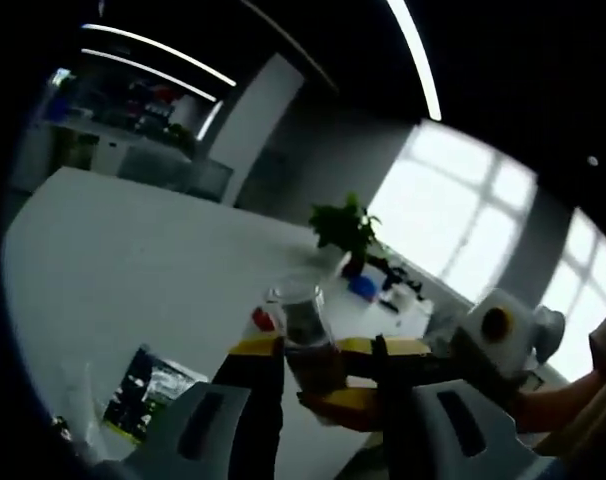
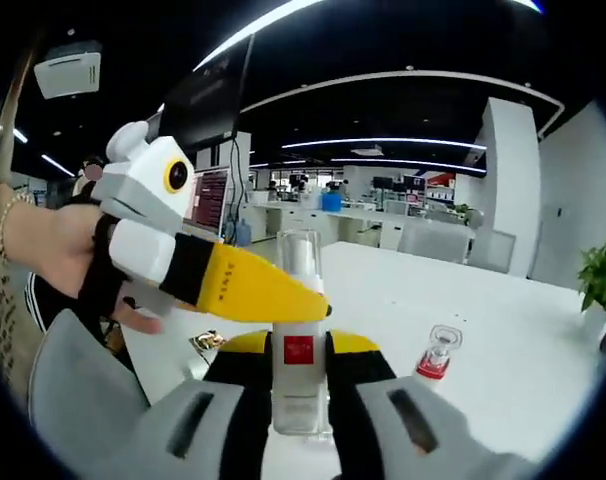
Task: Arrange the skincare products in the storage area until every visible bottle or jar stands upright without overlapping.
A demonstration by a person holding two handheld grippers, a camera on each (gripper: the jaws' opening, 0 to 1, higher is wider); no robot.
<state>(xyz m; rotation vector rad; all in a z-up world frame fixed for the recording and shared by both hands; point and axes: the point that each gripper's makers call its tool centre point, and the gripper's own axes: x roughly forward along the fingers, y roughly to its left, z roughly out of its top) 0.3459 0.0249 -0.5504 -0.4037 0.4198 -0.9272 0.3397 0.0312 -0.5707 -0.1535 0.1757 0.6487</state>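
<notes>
A tall clear bottle (image 2: 299, 300) with a red label and a clear cap is held above the white table (image 2: 503, 320). My right gripper (image 2: 300, 350) is shut on its labelled body. My left gripper (image 2: 283, 297) reaches in from the left, one yellow jaw lying across the bottle just under the cap. In the left gripper view the same bottle (image 1: 301, 318) stands between the yellow-tipped jaws of my left gripper (image 1: 313, 350), which close on it, and my right gripper (image 1: 348, 402) comes in from the right below. A small red-labelled bottle (image 2: 438, 357) stands upright on the table.
A dark printed packet (image 1: 148, 390) lies flat on the table near the left side. A potted plant (image 1: 345, 228) and a blue object (image 1: 363, 287) sit at the far edge by the windows. A person's hand (image 2: 43, 240) holds the left gripper.
</notes>
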